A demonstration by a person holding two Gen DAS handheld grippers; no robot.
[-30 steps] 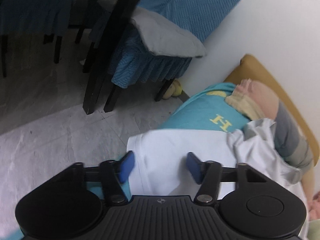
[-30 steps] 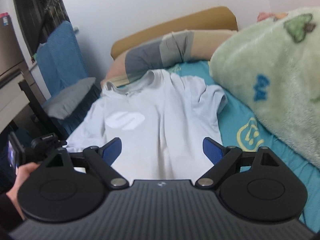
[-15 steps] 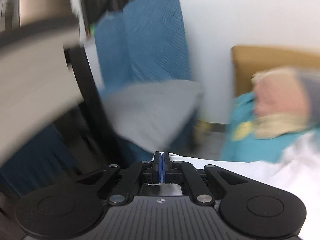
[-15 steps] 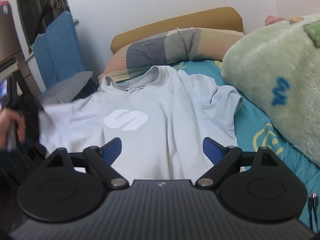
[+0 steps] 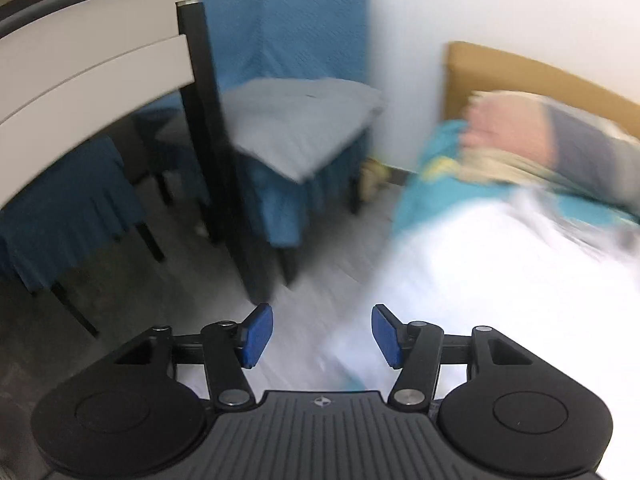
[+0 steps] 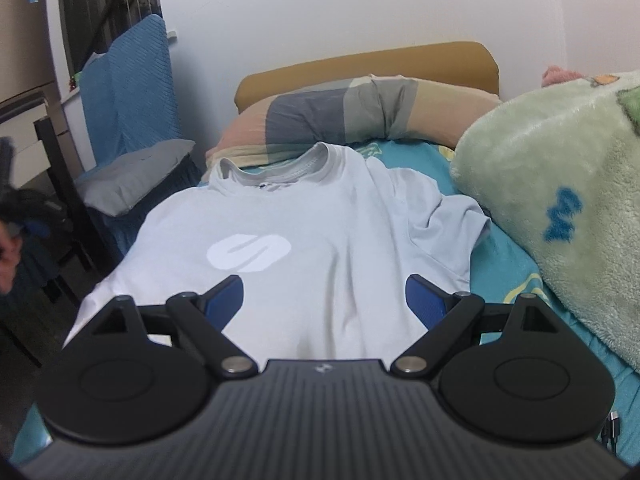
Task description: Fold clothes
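A pale blue T-shirt [image 6: 320,240] with a white oval logo lies spread face up on the bed, collar toward the pillow. My right gripper [image 6: 324,304] hovers open over its lower half, nothing between the blue pads. In the blurred left wrist view the same T-shirt [image 5: 500,280] shows as a white mass at right. My left gripper [image 5: 322,338] hangs off the bed's left side above the floor, its jaws opening, with no cloth pinched between them. The left gripper and a hand [image 6: 10,252] appear at the left edge of the right wrist view.
A striped pillow [image 6: 352,116] and tan headboard [image 6: 360,68] sit at the bed's far end. A fluffy green blanket [image 6: 560,200] fills the right side. Left of the bed stand a blue-covered chair [image 5: 288,120] with a grey cushion and a black-framed table [image 5: 100,80].
The left gripper shut on the shirt's left edge, pulled it outward and up, then opened and let it go. The shirt now lies flatter. The right gripper stayed open, shifting slightly.
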